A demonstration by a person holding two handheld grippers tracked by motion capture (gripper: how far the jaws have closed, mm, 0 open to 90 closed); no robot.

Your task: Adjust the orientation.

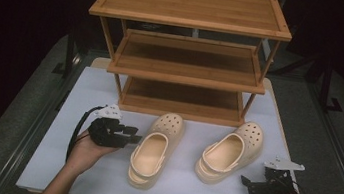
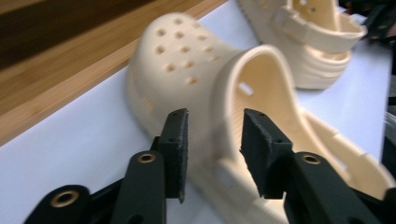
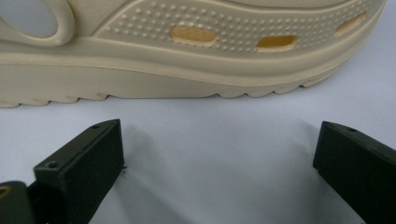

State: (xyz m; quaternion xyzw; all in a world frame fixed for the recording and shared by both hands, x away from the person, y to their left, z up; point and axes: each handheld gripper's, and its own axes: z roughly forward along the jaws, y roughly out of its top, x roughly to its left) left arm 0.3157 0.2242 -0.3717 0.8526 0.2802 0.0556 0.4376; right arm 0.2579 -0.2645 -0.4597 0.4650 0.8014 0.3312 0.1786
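Left clog, cream foam, lies lower centre of the high view on the white board, toe toward the rack. Left gripper at its side wall, jaws parted and straddling the collar rim in the left gripper view; not yet clamped. Right clog just right of centre; right gripper near its sole edge, jaws wide apart, apart from it.

Risk: soft rim may fold or slip out when pinched, twisting the shoe.

Three-tier bamboo shoe rack, upper centre: all shelves bare.
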